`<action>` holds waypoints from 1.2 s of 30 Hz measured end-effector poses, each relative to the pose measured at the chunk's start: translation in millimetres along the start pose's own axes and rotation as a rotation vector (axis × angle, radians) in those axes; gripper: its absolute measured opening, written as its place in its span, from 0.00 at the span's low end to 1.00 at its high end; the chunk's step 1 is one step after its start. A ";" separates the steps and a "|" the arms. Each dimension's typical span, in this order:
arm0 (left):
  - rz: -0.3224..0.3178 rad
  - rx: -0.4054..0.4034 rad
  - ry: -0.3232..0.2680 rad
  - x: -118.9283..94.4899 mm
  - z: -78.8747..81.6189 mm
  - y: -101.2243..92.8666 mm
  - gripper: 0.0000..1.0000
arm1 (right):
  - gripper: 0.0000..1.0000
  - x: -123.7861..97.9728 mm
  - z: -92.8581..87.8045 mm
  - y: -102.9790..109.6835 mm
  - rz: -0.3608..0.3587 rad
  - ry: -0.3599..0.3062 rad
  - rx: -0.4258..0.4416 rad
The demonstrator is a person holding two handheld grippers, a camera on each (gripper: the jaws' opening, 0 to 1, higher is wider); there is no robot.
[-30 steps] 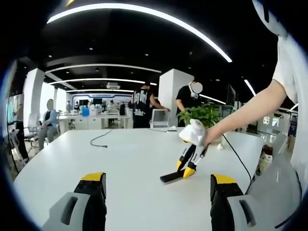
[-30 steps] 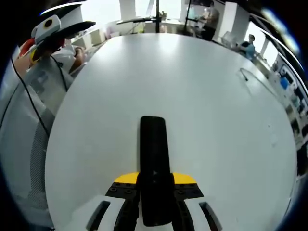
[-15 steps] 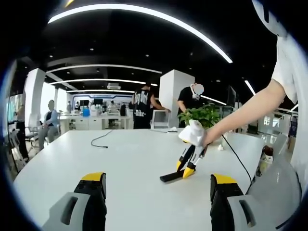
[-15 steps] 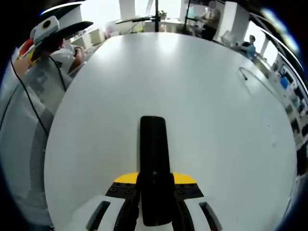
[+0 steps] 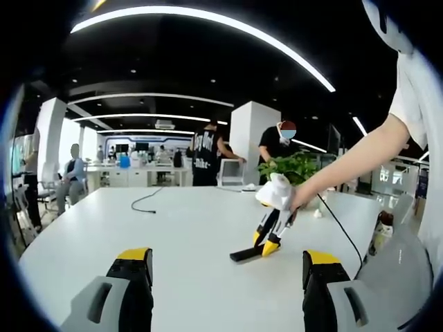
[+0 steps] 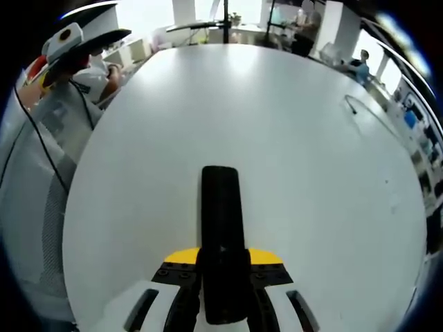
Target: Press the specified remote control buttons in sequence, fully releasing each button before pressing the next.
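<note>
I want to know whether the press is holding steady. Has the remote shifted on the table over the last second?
No. In the left gripper view the remote lies at the same spot on the white table, with the right gripper on its end.

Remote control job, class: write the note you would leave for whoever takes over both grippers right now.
Right gripper: tips down on the near end of the black remote, which lies flat on the white table; jaws look shut.
Left gripper: open, holding nothing, above the table's near edge.
Done: cannot tell which buttons were pressed.
Left: release fully, then press the next button.
</note>
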State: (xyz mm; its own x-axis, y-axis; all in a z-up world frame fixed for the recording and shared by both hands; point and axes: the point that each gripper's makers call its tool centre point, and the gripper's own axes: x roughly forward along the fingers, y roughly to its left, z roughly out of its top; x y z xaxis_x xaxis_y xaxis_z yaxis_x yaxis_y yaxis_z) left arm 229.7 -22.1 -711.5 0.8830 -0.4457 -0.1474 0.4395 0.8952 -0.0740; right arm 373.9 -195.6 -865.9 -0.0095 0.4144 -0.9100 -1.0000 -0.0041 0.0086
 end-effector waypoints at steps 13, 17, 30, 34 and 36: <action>-0.001 -0.001 0.006 0.9 -2.0 0.5 0.92 | 0.21 -0.3 -0.3 -6.2 0.003 0.012 -0.003; -0.004 -0.001 0.010 1.3 -2.6 -0.2 0.92 | 0.21 -0.3 -0.5 -8.3 0.004 0.017 -0.006; -0.010 -0.002 0.021 1.8 -3.6 -2.2 0.92 | 0.21 -0.6 -0.2 -12.9 0.002 0.018 -0.003; -0.011 0.000 0.025 1.8 -4.0 -2.4 0.92 | 0.21 -0.5 -0.3 -14.4 0.003 0.020 -0.005; -0.009 0.000 0.025 1.7 -4.0 -2.0 0.92 | 0.21 -0.5 -0.3 -14.9 0.003 0.021 -0.006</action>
State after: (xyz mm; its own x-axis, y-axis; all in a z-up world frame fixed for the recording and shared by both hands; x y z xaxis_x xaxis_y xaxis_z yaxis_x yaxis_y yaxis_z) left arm 229.6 -24.6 -715.6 0.8748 -0.4533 -0.1712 0.4472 0.8913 -0.0752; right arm 388.7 -196.1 -865.7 -0.0126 0.3953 -0.9185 -0.9999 -0.0109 0.0090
